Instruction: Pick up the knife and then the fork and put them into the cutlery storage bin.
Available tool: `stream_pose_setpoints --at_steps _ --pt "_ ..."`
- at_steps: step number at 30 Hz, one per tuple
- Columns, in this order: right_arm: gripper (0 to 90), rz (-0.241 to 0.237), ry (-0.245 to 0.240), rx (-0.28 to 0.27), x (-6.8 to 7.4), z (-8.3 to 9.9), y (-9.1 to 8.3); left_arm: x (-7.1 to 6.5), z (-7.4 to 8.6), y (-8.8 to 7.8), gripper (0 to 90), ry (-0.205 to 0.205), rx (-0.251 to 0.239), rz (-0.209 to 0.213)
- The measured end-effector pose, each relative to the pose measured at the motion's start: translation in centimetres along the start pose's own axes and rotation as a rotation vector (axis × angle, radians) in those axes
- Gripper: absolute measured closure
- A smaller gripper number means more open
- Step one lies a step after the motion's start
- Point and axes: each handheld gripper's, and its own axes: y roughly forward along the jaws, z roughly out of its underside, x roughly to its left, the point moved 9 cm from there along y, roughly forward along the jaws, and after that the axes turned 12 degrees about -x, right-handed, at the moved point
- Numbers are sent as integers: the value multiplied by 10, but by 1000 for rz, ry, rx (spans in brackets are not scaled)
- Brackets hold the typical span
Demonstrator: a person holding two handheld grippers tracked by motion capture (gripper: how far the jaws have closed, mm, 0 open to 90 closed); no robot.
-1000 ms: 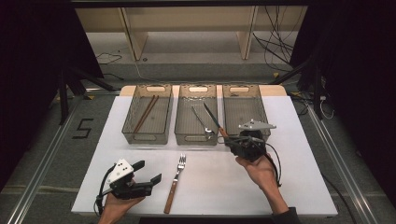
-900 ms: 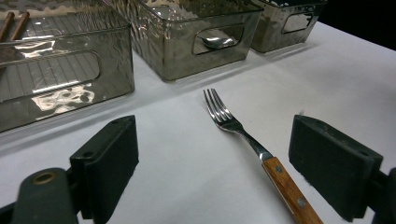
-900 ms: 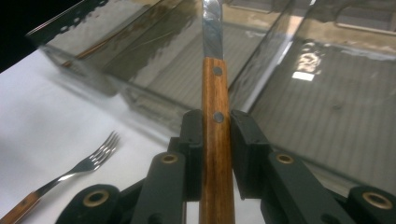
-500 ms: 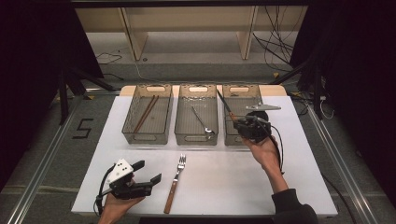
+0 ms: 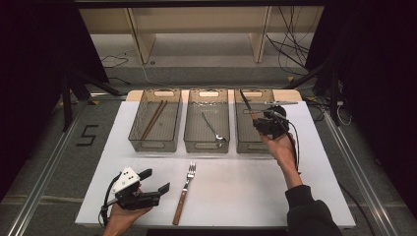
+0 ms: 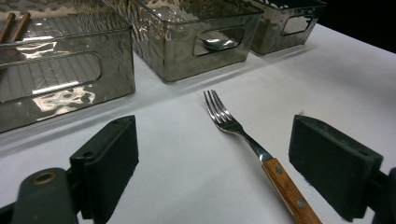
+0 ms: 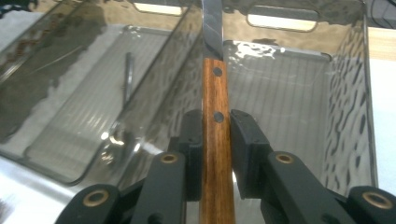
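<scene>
The right gripper has its jaws clamped on the wooden handle of a knife, the pads pressing the two flat sides just below the second rivet, with the steel blade pointing away from the hand. In the high view the knife hangs over the right-hand bin, its blade slanting up and toward the far left corner, not yet lying on the floor of the bin. It looks like a light, rigid piece: steel blade and riveted wood scales will not bend, so the grip only has to stop it pivoting. Most of the weight likely sits out toward the blade, and the smooth varnished wood could twist between the pads, so a hold on the flat sides near the rivets, as here, seems the safest place; the polished blade would be slippery and could scratch. The fork lies on the white table in front of the left gripper, whose jaws stand wide apart and touch nothing. It is much the same kind of thing, thin, stiff and low to the table, best taken across its wooden handle rather than the narrow metal neck. The middle bin holds a spoon and the left bin chopsticks.
</scene>
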Motion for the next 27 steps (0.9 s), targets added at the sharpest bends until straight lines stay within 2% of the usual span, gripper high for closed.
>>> stream_pose_setpoints --at_steps 13,27 --pt "762 43 31 42 -11 7 22 0 0 0 156 2 1 1" --pt "762 55 29 71 -7 13 32 0 0 0 156 2 1 2"
